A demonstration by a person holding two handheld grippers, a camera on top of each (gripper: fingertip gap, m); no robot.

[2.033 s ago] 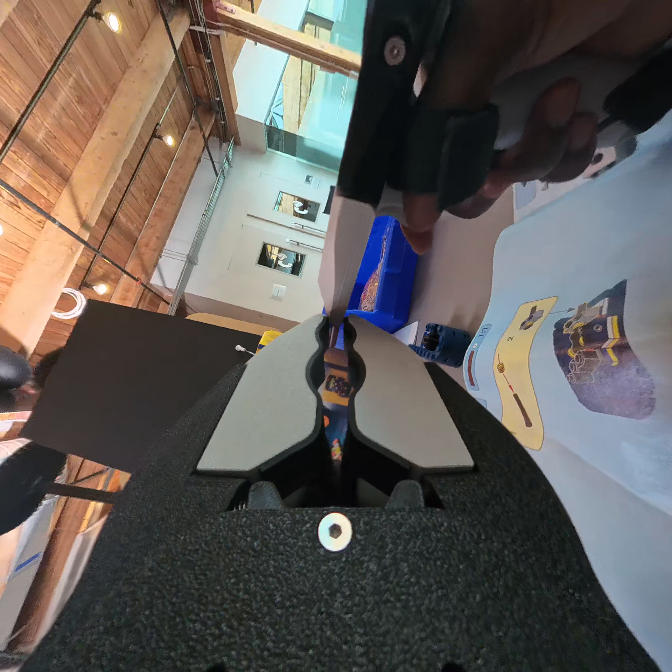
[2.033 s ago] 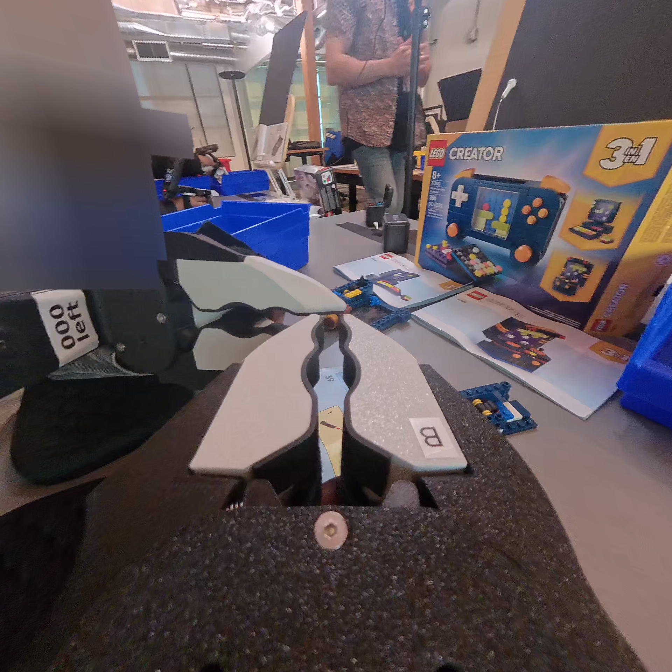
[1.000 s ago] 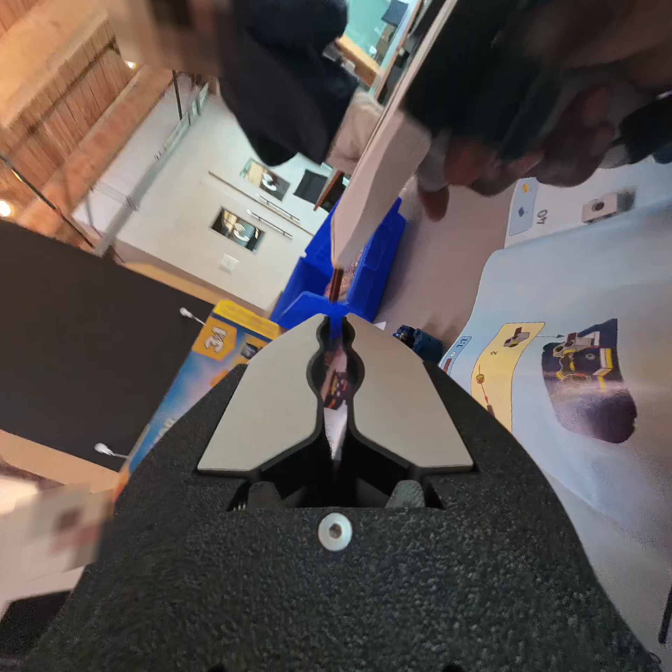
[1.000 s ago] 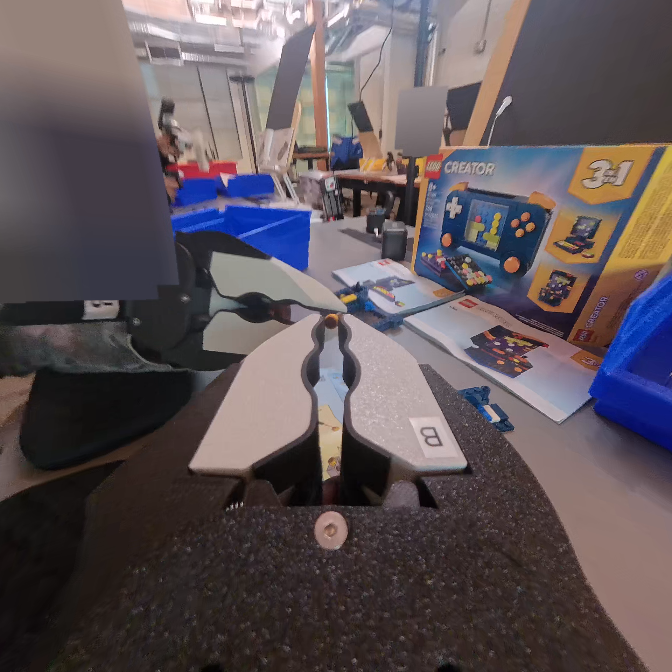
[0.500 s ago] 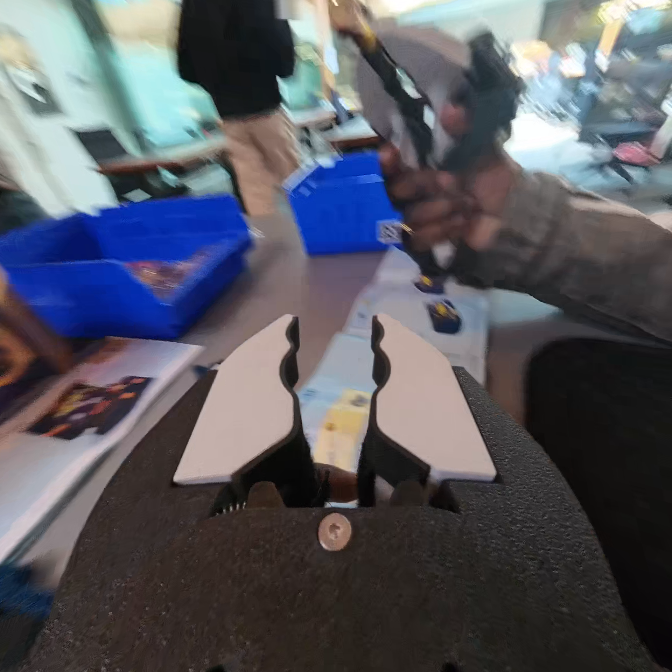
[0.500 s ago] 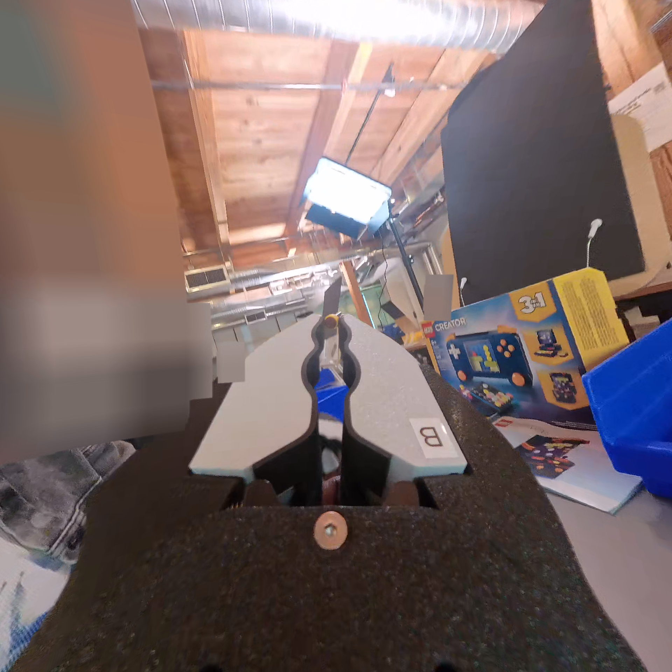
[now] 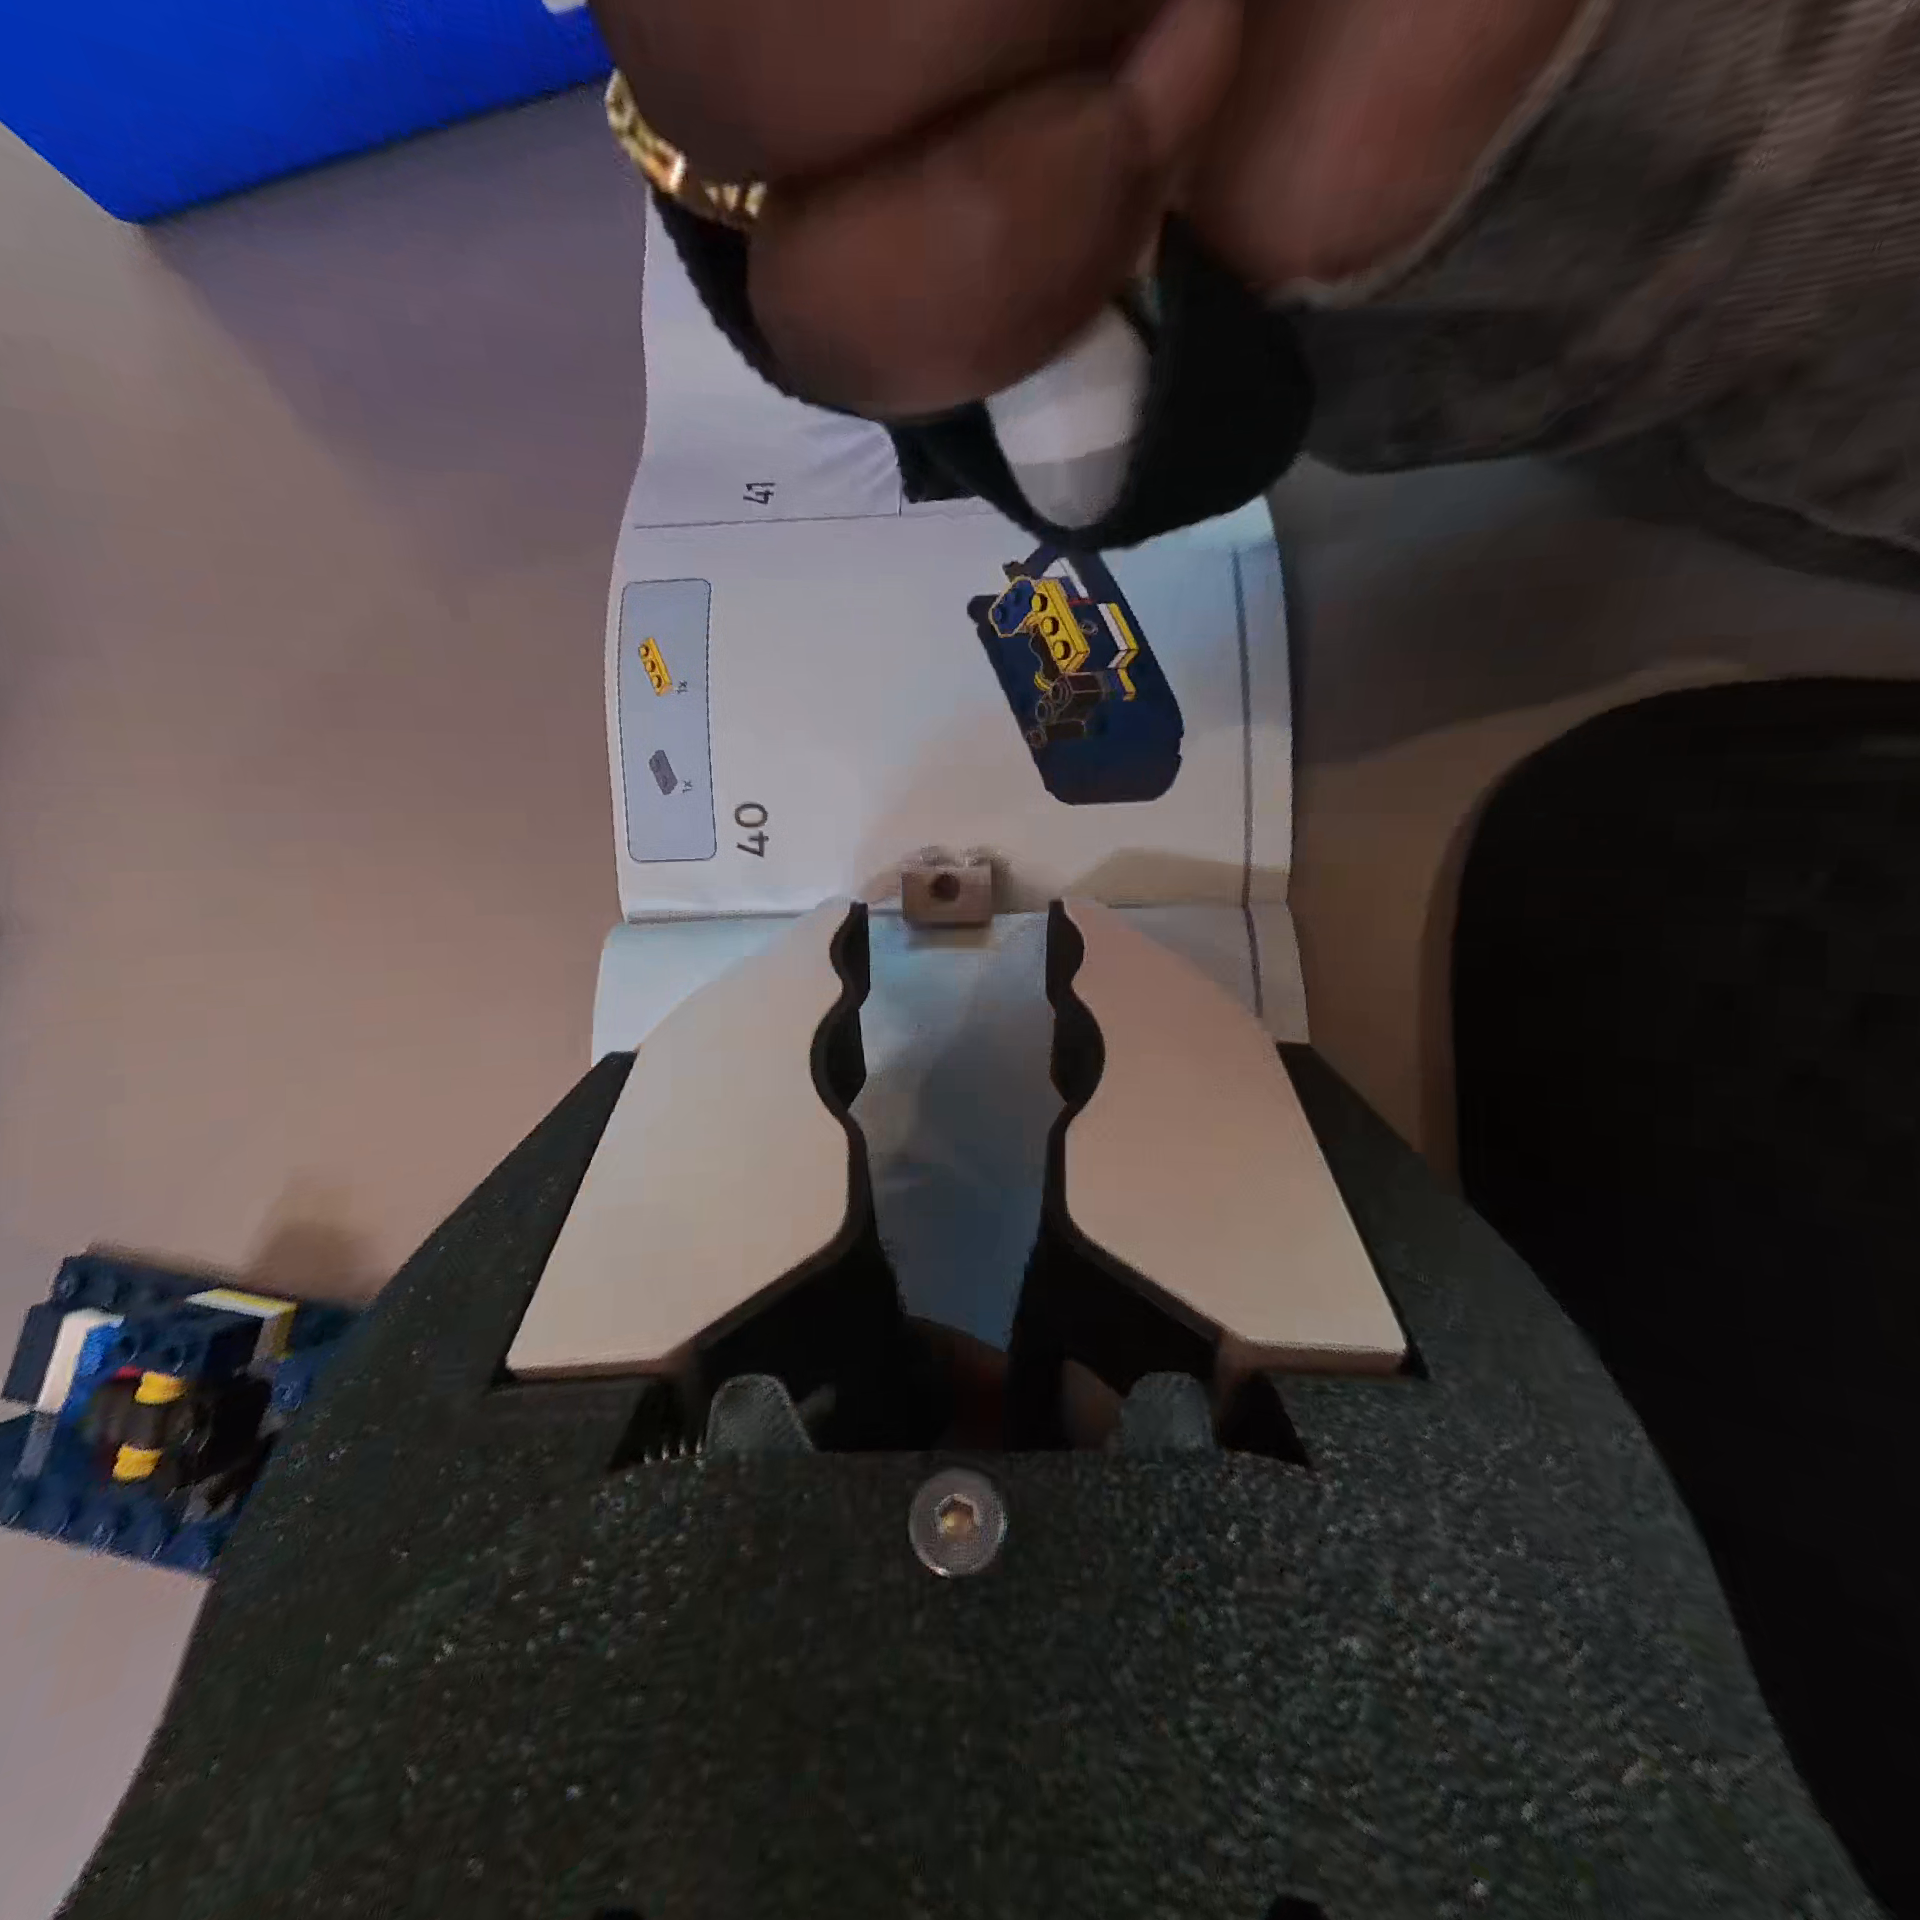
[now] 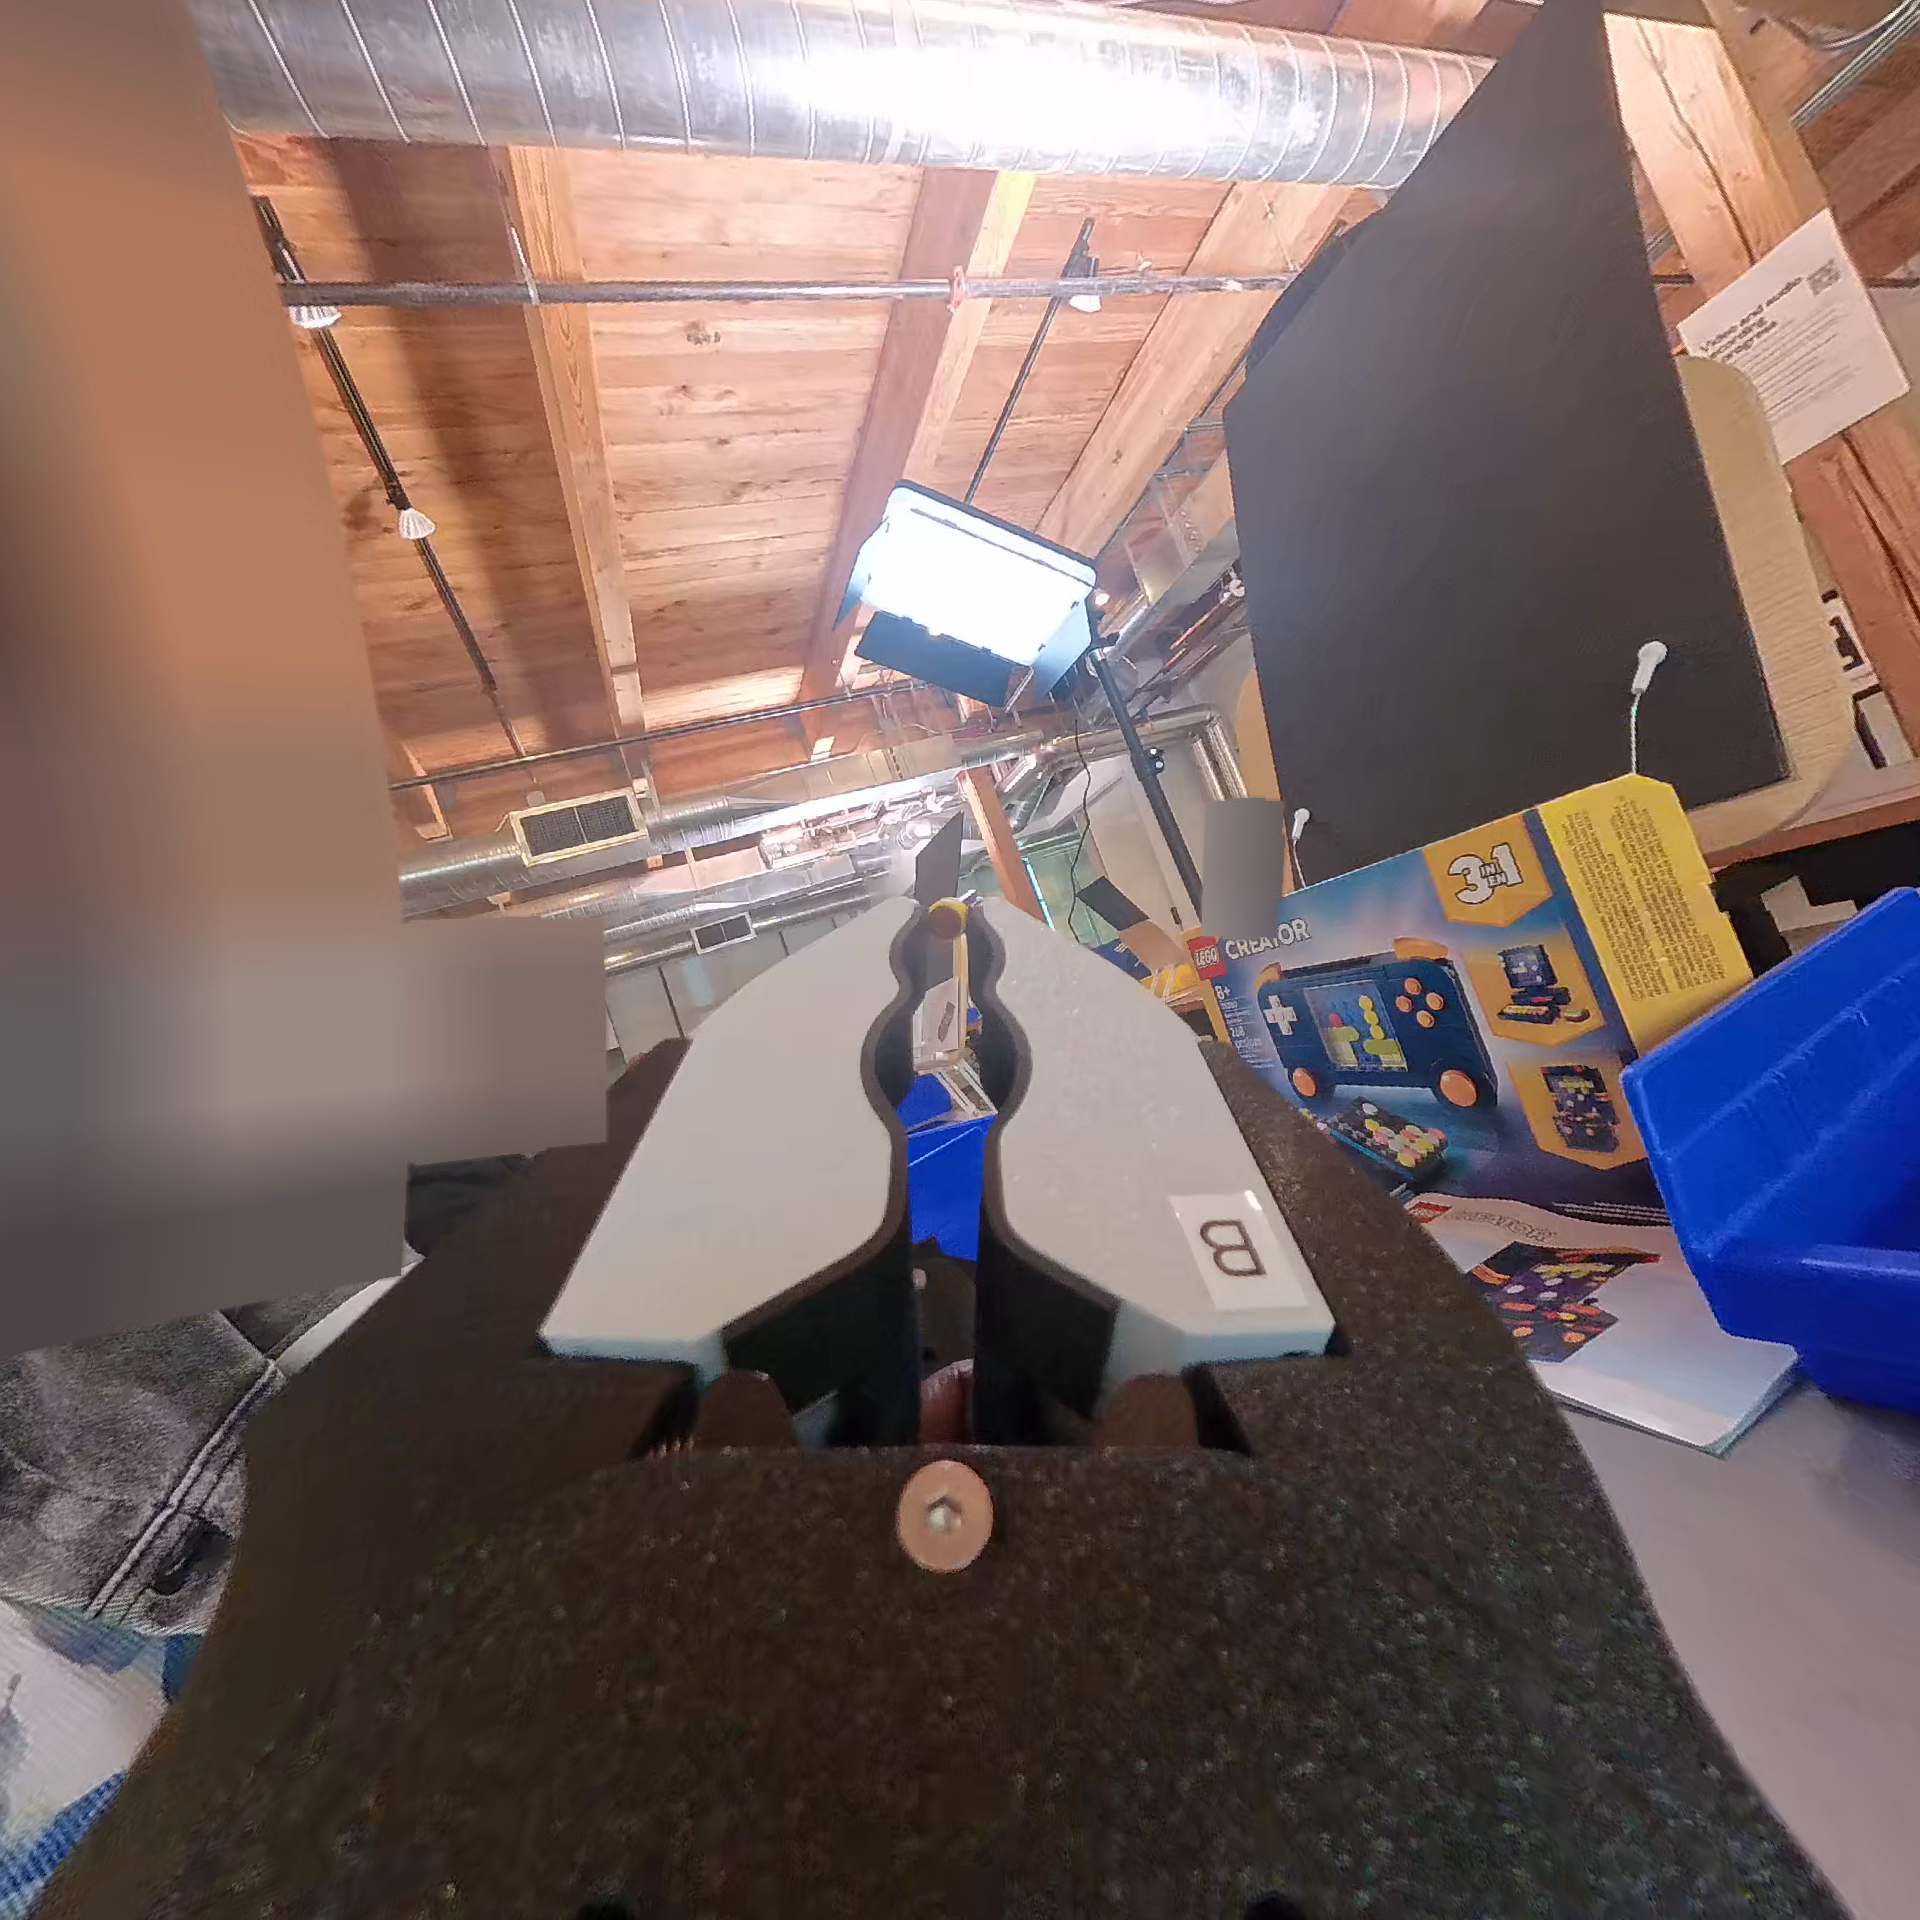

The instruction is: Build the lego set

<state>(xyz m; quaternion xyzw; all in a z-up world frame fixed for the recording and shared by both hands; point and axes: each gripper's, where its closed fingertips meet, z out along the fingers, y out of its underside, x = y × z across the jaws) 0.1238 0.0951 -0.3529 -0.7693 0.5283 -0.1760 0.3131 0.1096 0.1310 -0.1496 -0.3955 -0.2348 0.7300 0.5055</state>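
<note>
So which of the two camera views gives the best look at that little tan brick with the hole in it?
The left wrist view. The tan brick lies on the open instruction booklet, just ahead of the open left tool and untouched by it. The right wrist view points up at the ceiling and shows nothing of the brick.

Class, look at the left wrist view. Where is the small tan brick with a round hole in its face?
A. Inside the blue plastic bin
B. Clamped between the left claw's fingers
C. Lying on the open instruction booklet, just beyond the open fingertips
C: the small tan brick with a round hole lies on the open instruction booklet, just past the left claw, whose fingers stand apart without touching it.
</note>
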